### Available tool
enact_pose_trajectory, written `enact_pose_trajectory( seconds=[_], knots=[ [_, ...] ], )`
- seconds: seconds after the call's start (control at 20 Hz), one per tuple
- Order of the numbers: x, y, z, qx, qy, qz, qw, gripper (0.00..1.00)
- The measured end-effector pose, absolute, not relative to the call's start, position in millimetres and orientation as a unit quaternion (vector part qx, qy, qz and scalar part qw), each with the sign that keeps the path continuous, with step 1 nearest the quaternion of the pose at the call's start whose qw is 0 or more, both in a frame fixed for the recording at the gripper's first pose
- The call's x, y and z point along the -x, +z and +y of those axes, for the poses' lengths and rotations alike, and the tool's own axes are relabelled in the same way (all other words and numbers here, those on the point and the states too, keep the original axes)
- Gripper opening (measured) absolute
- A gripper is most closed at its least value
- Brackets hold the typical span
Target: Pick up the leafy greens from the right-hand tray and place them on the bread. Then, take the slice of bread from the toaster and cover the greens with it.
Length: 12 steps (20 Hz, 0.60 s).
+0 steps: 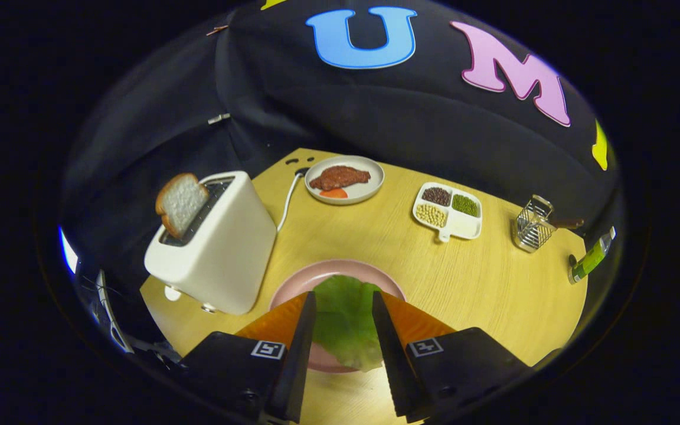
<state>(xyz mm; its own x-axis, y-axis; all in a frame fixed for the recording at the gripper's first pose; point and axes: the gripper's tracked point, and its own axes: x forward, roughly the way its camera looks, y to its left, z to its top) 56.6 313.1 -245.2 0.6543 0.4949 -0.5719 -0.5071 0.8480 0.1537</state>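
A green leafy piece lies flat on a pink plate on the wooden table. It sits in the gap between my fingers and reaches a little beyond their tips. My gripper hovers over the plate, open, with its jaws well apart on either side of the leaf. Whatever is under the leaf is hidden. Beyond the fingers to the left stands a white toaster. A slice of bread sticks up out of its slot, leaning.
At the back of the table sits a grey plate with a brown patty. To its right are a white divided dish of beans, a wire holder and a green bottle. The toaster's cord trails backward.
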Motion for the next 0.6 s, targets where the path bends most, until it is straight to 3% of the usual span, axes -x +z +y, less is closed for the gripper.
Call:
enact_pose_trajectory(
  seconds=[0.35,0.6],
  knots=[
    [-44.0,-150.1,387.1,-0.010,0.315,0.247,0.916,0.61],
    [-43.0,-124.6,457.4,-0.003,0.330,0.253,0.909,0.60]
  ],
)
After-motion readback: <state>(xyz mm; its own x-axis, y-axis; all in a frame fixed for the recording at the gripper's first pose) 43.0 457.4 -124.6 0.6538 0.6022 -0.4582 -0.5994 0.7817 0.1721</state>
